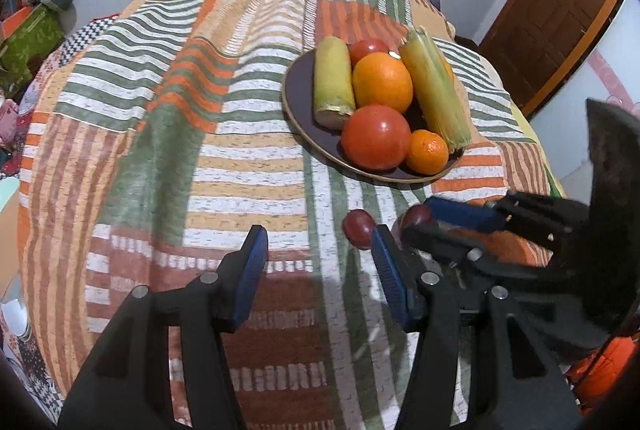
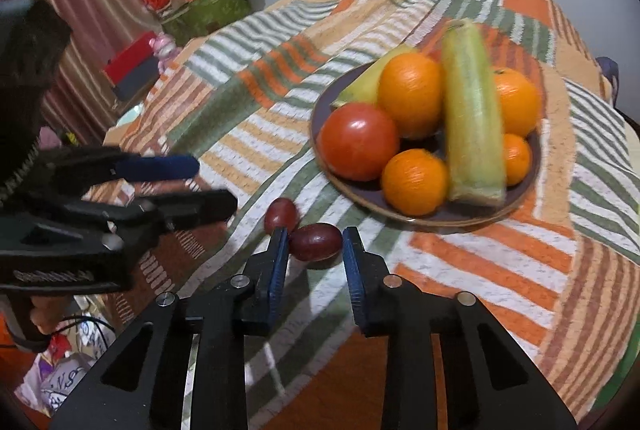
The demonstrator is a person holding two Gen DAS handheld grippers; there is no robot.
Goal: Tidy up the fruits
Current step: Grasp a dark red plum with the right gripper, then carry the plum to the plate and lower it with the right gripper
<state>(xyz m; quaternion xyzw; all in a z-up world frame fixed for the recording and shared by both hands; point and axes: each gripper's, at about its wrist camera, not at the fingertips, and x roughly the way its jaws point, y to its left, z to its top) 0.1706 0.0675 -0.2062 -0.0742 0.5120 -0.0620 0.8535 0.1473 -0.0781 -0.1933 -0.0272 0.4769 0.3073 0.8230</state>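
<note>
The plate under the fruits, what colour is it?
Dark purple-brown plate with a tan rim; clearest in the right wrist view.

In the left wrist view, the second dark red oval grape (image 1: 418, 215) is half hidden behind the right gripper's blue-padded fingers (image 1: 464, 216), so contact cannot be judged there. A red round tomato (image 1: 368, 48) at the back of the dark brown round plate (image 1: 298, 98) shows only its top. In the right wrist view, the long pale green corn cob (image 2: 472, 110) is motion-blurred and covers part of a small orange tangerine (image 2: 518, 158). The left gripper (image 2: 216, 186) is blurred.
</note>
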